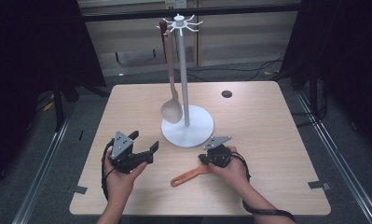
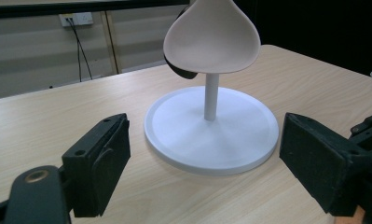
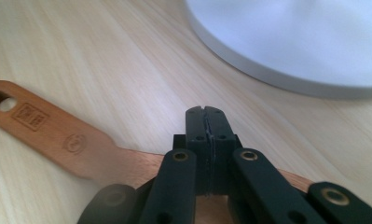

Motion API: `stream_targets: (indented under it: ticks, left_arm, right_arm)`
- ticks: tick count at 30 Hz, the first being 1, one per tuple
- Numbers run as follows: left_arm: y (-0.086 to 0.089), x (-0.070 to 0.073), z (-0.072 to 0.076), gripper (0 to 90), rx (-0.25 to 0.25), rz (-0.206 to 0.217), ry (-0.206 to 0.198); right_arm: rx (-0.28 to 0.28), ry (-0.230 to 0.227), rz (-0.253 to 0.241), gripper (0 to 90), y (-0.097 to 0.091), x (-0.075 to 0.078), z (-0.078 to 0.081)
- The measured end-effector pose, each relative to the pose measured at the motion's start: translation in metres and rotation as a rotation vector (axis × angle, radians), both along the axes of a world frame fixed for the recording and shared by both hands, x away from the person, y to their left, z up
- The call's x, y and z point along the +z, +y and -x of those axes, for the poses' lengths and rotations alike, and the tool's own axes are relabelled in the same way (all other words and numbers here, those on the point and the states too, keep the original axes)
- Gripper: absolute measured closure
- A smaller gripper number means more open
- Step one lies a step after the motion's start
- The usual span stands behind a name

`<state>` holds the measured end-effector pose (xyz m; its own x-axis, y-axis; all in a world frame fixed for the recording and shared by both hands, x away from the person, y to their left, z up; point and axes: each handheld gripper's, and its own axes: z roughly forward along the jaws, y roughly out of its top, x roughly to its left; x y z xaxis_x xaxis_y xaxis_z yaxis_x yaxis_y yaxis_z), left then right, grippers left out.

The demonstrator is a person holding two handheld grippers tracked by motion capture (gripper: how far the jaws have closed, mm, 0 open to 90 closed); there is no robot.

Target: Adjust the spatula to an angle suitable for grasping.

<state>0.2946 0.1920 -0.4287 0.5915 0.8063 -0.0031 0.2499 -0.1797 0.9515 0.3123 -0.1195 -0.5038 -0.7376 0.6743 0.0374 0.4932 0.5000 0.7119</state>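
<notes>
A white utensil stand with a tall pole rises at the table's middle, and a pale spoon hangs from its hooked top. In the left gripper view the spoon's bowl hangs above the round base. My left gripper rests left of the base, open with nothing between its jaws. My right gripper sits just in front of the base, shut. Its jaws meet with nothing between them. A brown wooden utensil handle with a hole at its end lies flat under them.
A small dark round hole sits in the tabletop at the back right. Tape pieces mark the front corners. Dark curtains and frame rails flank the table. The stand's base edge lies close ahead of the right gripper.
</notes>
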Motion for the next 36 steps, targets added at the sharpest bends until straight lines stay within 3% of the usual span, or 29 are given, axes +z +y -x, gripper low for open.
stream_targets:
  ticks: [5,14,19,22,25,29,33,36]
  left_arm:
    - [-0.010,0.001,-0.003,16.4,-0.023,-0.002,-0.001]
    - [-0.026,-0.001,-0.009,16.4,-0.062,-0.005,0.002]
    - [-0.030,-0.001,-0.011,16.3,-0.067,-0.009,0.004]
    - [-0.030,0.000,-0.012,16.3,-0.078,-0.004,0.002]
    - [-0.031,-0.001,-0.012,16.3,-0.084,-0.001,0.002]
    - [-0.030,-0.002,-0.011,16.3,-0.077,-0.013,0.005]
    - [-0.028,-0.002,-0.009,16.3,-0.074,-0.013,0.003]
    - [-0.025,-0.003,-0.008,16.4,-0.064,-0.017,0.008]
  right_arm:
    - [-0.051,0.001,0.014,90.0,-0.019,0.001,0.002]
    - [-0.156,0.008,-0.009,90.0,-0.058,0.000,0.006]
    - [-0.145,0.018,-0.006,82.6,-0.066,0.003,0.012]
    - [-0.060,-0.010,-0.056,71.3,-0.063,0.011,0.016]
    - [0.067,0.011,-0.095,48.7,-0.053,0.019,0.019]
    - [0.202,0.011,-0.047,36.3,-0.033,0.021,0.025]
    - [0.290,0.046,-0.007,33.0,-0.014,0.017,0.029]
    - [0.323,0.064,0.014,35.0,-0.004,0.014,0.029]
